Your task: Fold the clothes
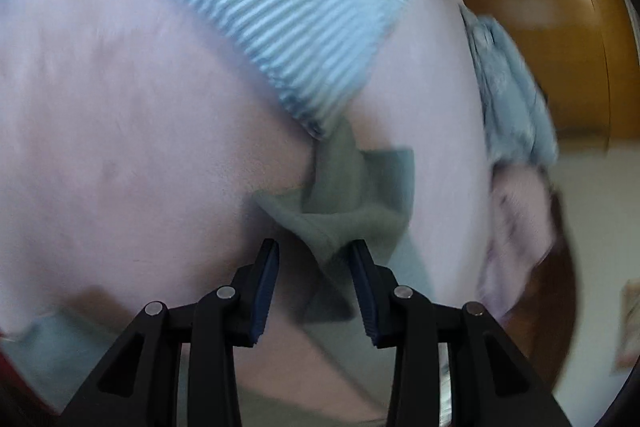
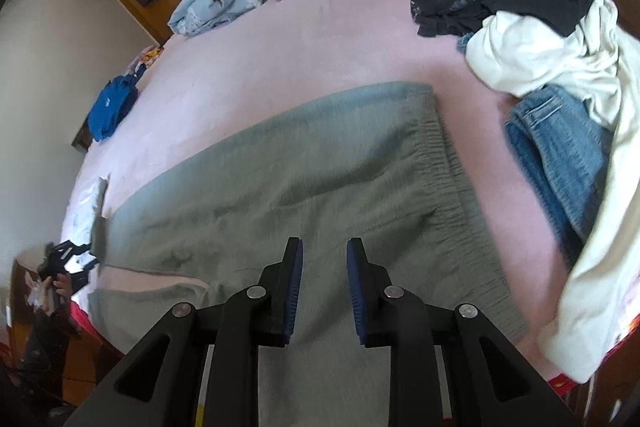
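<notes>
We had the grey-green trousers (image 2: pixel 304 163) spread on the pink bed (image 2: pixel 280 47), both the left gripper (image 1: pixel 314 259) and right gripper (image 2: pixel 323 259) parted and empty, so next we judged grasping the leg cuff (image 1: pixel 340 199).

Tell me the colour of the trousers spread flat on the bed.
Grey-green trousers, clearest in the right wrist view.
</notes>
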A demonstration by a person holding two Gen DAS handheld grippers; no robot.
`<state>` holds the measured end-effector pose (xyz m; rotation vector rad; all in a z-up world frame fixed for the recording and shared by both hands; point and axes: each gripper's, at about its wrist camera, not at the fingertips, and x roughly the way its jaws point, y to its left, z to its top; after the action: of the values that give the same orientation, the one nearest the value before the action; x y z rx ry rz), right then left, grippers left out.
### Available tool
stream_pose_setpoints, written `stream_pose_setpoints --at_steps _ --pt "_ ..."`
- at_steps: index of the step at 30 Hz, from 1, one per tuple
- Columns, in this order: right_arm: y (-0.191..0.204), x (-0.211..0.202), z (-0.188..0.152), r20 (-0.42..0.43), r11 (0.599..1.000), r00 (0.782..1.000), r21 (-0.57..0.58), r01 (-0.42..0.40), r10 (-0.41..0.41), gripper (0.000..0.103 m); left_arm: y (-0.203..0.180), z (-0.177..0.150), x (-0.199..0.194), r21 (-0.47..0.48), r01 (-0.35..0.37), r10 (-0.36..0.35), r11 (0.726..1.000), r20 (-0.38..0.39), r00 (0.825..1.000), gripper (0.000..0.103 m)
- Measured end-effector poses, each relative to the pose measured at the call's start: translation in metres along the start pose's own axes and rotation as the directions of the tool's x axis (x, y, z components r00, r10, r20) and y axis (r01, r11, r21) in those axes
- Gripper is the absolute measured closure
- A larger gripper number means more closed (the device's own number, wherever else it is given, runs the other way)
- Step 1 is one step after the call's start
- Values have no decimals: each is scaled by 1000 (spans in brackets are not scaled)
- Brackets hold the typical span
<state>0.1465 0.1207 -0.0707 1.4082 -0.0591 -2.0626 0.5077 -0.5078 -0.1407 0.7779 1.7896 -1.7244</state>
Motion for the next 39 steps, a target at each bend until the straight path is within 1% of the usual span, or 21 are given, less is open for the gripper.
stream_pose_setpoints --at_steps 2,4,5,6,9,11,13,14,15,16,17,18,19,21,24,26,28,31,34,37,39 --pt "4 1 -2 -3 1000 1000 -1 -8 8 79 -2 5 1 -8 -13 13 1000 52 999 71" --pt "7 1 -3 -11 1000 1000 -12 -1 1 79 -17 3 -8 80 -53 44 995 115 992 72" --pt "7 1 -4 -12 1000 1000 -18 8 -8 78 -24 1 -12 123 -75 57 990 148 987 78" --pt "7 0 -4 -13 1000 1000 -23 16 -16 76 -34 -3 -21 192 -107 69 976 194 978 86" --pt "-2 -3 -4 -9 1000 1000 3 25 -25 73 -53 -20 -50 340 -187 72 921 326 943 87" --pt "-8 -4 -5 -6 999 1000 21 31 -31 73 -56 -31 -71 397 -223 49 890 403 914 88" --pt "-12 -5 -6 -5 999 1000 34 26 -26 73 -51 -37 -82 425 -277 67 862 446 892 88" --pt "-14 -5 -8 -11 999 1000 39 27 -27 73 -45 -34 -81 406 -346 144 846 451 881 87" --pt "-16 -4 -9 -16 999 999 43 29 -28 73 -38 -28 -77 381 -391 209 838 439 874 87" --pt "-18 -4 -10 -22 998 999 47 30 -29 72 -25 -20 -69 351 -396 257 849 380 889 87" --pt "-21 -4 -11 -26 998 999 52 36 -34 72 -16 -16 -66 327 -380 269 865 335 903 87" --pt "-23 -5 -13 -30 997 999 57 42 -40 72 -11 -14 -63 302 -359 269 883 299 915 87" --pt "-29 -9 -16 -28 996 999 76 36 -34 72 -5 -16 -63 287 -304 230 909 264 937 87" --pt "-40 -20 -21 -23 994 999 99 46 -44 72 -6 -23 -64 308 -243 180 920 218 959 87" --pt "-59 -39 -31 -15 989 996 111 93 -92 64 -21 -50 -59 449 -232 180 863 156 971 87" --pt "-75 -50 -40 -22 981 989 122 149 -147 62 -35 -82 -53 577 -244 204 780 134 970 87" --pt "-88 -57 -50 -38 976 985 137 172 -168 62 -46 -108 -48 667 -214 208 714 90 974 87" --pt "-106 -61 -65 -65 967 983 178 181 -172 60 -48 -149 -49 746 -96 179 660 -32 983 87" --pt "-120 -54 -75 -83 962 989 237 138 -122 60 -59 -182 -34 803 -6 183 596 -129 975 87" --pt "-128 -41 -80 -91 956 995 283 71 -47 56 -59 -208 -34 831 45 187 555 -177 966 87" --pt "-132 -30 -80 -96 952 995 302 55 -27 55 -62 -216 -35 837 70 182 543 -198 963 87"
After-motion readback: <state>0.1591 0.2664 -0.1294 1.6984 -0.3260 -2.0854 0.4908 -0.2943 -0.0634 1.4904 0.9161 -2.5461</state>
